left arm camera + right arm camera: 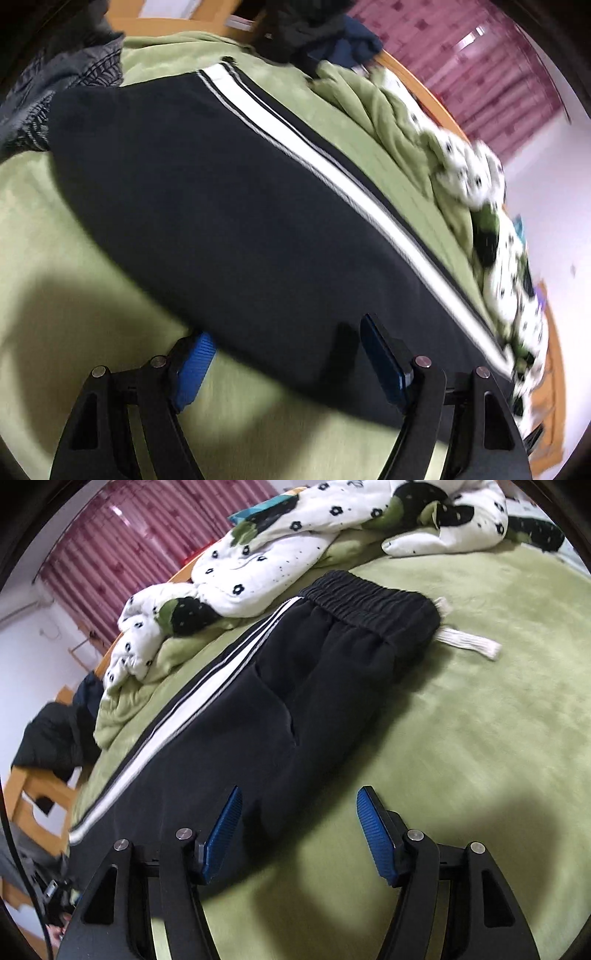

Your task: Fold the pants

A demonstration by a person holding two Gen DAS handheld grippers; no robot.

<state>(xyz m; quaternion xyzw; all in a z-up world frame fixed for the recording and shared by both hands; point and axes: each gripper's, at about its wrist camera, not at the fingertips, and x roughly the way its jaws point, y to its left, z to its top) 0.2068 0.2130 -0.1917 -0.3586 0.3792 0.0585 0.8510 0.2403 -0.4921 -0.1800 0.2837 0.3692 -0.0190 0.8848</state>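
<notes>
Pants (236, 709), black with white side stripes (192, 698), lie flat on a bed covered by a green blanket (480, 720), legs stacked one on the other. In the right wrist view the long axis runs from the elastic waistband (373, 598) at the far end down toward the lower left, with a white drawstring (467, 644) trailing onto the blanket beside the waistband. A crumpled white quilt with black flowers (258, 561) is heaped along the bed's far edge, just beside the striped side of the pants; dark clothes (55, 734) sit on a wooden frame past the bed, before a purple curtain (122, 539). In the left wrist view, blurred, a grey patterned garment (55, 96) lies close to the pants' far end. The left gripper (284, 362) is spread wide over the near edge of the fabric, one blue finger (194, 369) over the blanket, and holds nothing. The right gripper (299, 834) likewise stands released, one finger (221, 834) over the dark cloth, the other above the blanket
</notes>
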